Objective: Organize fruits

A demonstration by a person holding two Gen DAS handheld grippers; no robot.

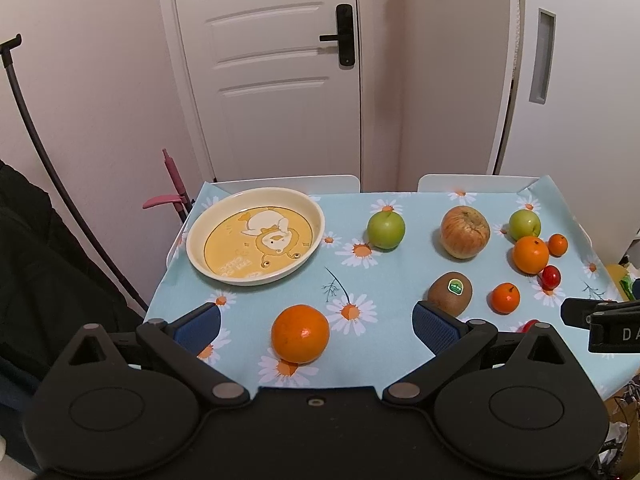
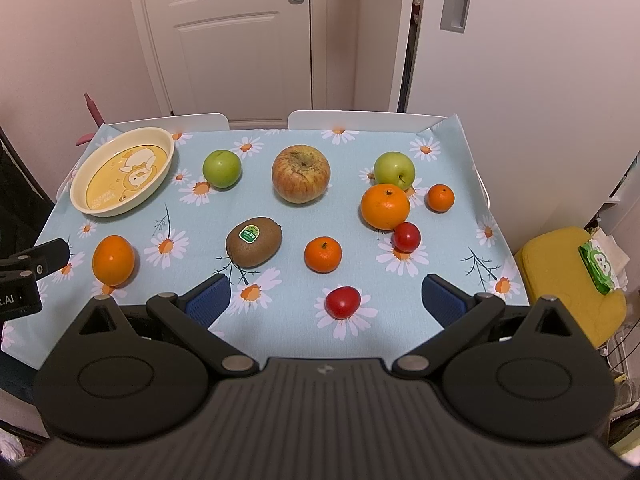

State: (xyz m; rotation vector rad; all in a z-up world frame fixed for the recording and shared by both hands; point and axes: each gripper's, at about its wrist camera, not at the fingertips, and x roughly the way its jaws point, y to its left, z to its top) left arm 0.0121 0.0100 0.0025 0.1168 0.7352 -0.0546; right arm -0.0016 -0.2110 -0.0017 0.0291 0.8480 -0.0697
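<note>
A daisy-print cloth (image 2: 280,280) covers the counter (image 1: 472,182) before a white door (image 1: 272,72); the kiwi (image 2: 253,242) bears a green sticker. The left hand-held gripper (image 1: 316,326) and the right hand-held gripper (image 2: 326,300) are both spread, holding nothing.

We see our right gripper (image 2: 326,300) spread wide above a red tomato (image 2: 342,301) near the table's (image 2: 440,240) front edge. A kiwi (image 2: 253,241) sits mid-table, and a cream plate (image 2: 122,171) occupies the far left corner.

Green sticker on kiwi (image 2: 253,242) unreadable, "DA" on right tongs (image 1: 600,322), ".AI" on left tongs (image 2: 24,276)
</note>
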